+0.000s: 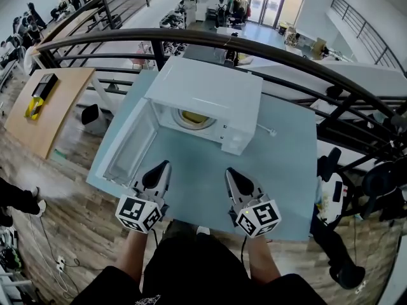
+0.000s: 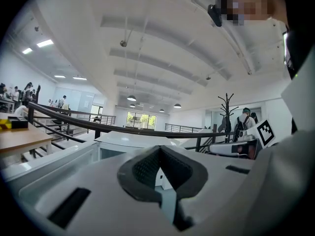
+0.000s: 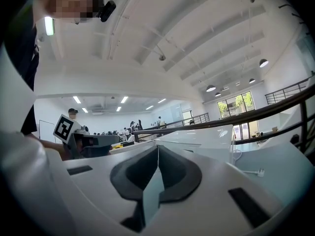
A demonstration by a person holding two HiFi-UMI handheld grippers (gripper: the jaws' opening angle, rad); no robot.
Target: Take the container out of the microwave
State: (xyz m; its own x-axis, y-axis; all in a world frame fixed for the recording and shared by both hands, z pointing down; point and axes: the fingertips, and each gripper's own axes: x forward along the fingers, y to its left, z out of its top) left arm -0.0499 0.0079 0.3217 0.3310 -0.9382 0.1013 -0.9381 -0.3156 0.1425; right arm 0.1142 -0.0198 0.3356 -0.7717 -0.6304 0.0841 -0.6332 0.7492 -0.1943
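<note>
while both tools are hovering over the near edge of the blue-grey table (image 1: 289,176), the left gripper (image 1: 160,169) and right gripper (image 1: 234,175) are sitting with jaws pressed together, gripping nothing. beyond them the microwave (image 1: 210,84) is standing with its door (image 1: 130,143) hanging wide, the yellowish container (image 1: 193,117) resting inside. reaching in without opening, or clipping the door, is probably risking a shoved container. past the railing (image 1: 254,46) a bright hall is lying below.

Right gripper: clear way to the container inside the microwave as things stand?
Probably yes. The microwave door hangs open to the left, the container shows inside, and the table between it and the right gripper looks bare. Its jaws are together, so they must open first.
</note>
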